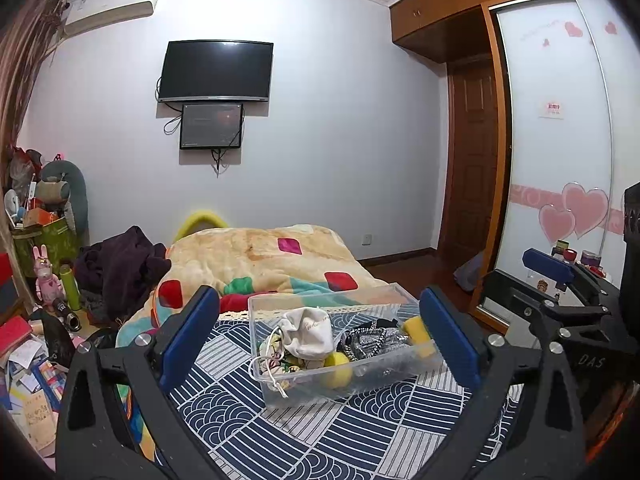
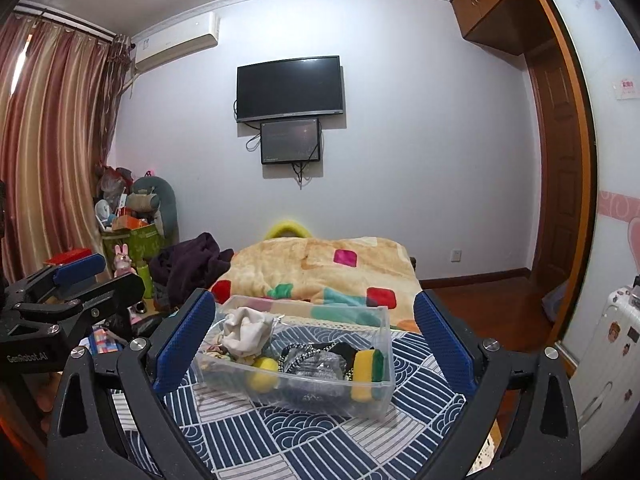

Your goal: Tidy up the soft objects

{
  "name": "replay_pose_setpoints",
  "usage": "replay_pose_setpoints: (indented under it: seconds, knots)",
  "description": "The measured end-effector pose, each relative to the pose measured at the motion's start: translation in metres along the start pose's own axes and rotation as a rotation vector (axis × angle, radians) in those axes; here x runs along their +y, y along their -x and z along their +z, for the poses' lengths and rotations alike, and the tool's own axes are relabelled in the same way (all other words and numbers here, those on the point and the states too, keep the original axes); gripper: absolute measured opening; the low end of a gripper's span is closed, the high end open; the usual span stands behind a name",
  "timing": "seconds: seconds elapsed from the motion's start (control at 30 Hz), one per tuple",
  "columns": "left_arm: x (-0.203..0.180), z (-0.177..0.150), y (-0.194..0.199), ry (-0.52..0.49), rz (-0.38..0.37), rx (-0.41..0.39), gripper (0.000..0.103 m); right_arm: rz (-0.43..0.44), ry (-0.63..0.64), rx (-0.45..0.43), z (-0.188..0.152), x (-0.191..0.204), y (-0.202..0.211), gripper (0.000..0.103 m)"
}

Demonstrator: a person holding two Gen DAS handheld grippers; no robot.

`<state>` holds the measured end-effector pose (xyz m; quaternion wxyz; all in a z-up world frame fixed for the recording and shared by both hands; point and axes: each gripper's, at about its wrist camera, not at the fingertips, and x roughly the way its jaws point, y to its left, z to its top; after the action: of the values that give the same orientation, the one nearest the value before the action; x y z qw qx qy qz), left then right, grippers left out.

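Yellow sponge (image 2: 263, 374), navy-patterned bedsheet (image 2: 280, 440).

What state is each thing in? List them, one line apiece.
left gripper: open, holding nothing.
right gripper: open, holding nothing.
clear plastic bin: upright on the patterned bedspread, no lid, holding soft items.
white drawstring pouch: crumpled, in the bin.
yellow sponge: standing on edge in the bin.
wall TV: screen dark.
wooden door: closed.

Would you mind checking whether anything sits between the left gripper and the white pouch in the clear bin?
Nothing visible does. The left gripper is open and holds nothing; the white pouch lies on top in the bin, uncovered, above the near wall.
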<state>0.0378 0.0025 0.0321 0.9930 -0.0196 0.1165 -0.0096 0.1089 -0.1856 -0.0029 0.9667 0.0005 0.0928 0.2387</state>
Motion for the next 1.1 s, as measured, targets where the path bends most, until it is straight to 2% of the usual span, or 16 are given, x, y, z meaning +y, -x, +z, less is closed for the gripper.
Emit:
replay_pose_setpoints:
  seconds: [1.1]
  knots:
    - [-0.0058, 0.0017, -0.0008, -0.007, -0.010, 0.003, 0.102, 0.006, -0.002, -0.002, 0.0019, -0.0003, 0.0022, 0.100]
